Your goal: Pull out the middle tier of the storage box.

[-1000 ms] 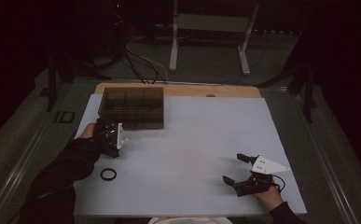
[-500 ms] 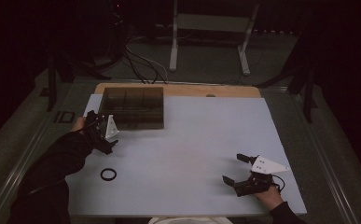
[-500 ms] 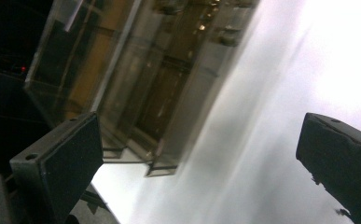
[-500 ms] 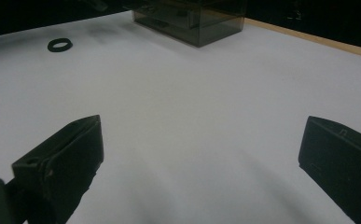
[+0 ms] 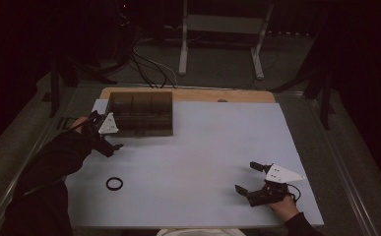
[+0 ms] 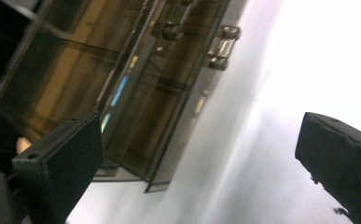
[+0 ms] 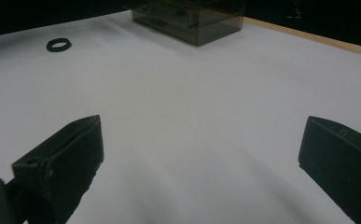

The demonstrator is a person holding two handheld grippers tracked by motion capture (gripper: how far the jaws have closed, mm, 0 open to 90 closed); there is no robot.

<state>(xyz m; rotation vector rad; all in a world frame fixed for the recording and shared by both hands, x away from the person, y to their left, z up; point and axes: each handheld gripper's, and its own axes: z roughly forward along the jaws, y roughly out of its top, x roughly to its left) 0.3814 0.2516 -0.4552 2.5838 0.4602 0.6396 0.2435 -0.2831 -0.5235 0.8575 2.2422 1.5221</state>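
High view: dark see-through box (image 5: 141,113) w/ compartments sits at 11 o'clock on the white worktop (image 5: 203,147); contents can't be made out. Left hand-held gripper (image 5: 110,142) at its 8 o'clock corner, black ring (image 5: 113,183) at 7 o'clock.

Left gripper view: jaws spread, nothing between, box (image 6: 108,79) just ahead.

Right gripper view: right hand-held gripper (image 7: 201,163) spread, empty; ring (image 7: 58,45) at 11 o'clock.

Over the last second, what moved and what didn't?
The left gripper moved away from the black ring, out toward the left corner of the smoky compartment box, jaws open and holding nothing. The right gripper, ring and box stayed put.
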